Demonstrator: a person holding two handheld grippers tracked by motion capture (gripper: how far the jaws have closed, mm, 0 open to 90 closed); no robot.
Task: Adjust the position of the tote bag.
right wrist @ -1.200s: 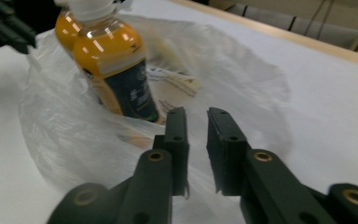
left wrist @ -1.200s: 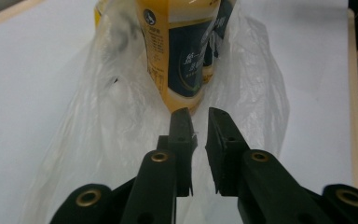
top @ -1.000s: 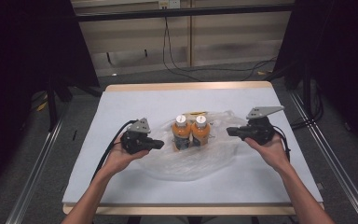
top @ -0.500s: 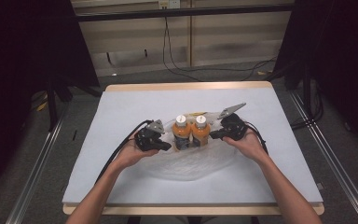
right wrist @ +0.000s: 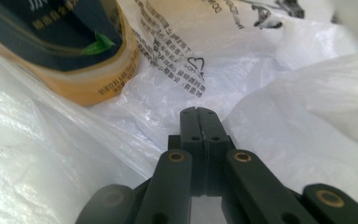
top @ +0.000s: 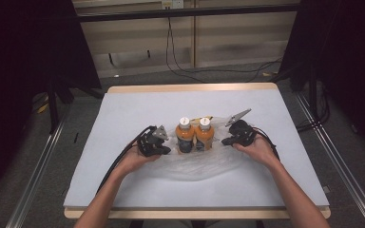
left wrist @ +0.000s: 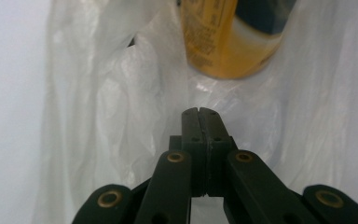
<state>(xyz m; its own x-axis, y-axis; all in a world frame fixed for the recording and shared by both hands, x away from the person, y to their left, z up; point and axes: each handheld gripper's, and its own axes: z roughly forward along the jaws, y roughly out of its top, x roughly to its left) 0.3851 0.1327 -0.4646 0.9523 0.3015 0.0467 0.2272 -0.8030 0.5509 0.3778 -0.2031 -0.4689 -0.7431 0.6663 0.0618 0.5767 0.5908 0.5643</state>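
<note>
Two orange bottles with white caps, the left one and the right one, stand side by side on a crumpled clear plastic bag at mid-table. My left gripper lies just left of them, its jaws shut and its tip against the bag. From the other side my right gripper points at the bottles, also shut. In the left gripper view the shut tips meet bag film below a bottle's base. The right gripper view has the shut tips on the printed bag beside a bottle. Nothing shows between either pair of jaws.
The bag lies on a table with a white cover and a wooden edge. Bare cover extends behind and to both sides of the bag. Metal rails run along the floor beside the table, and cables lie on the floor behind it.
Both hands have come inward and down toward the bottles, from the bag's outer edges to right beside them. Both pairs of jaws stay shut.
</note>
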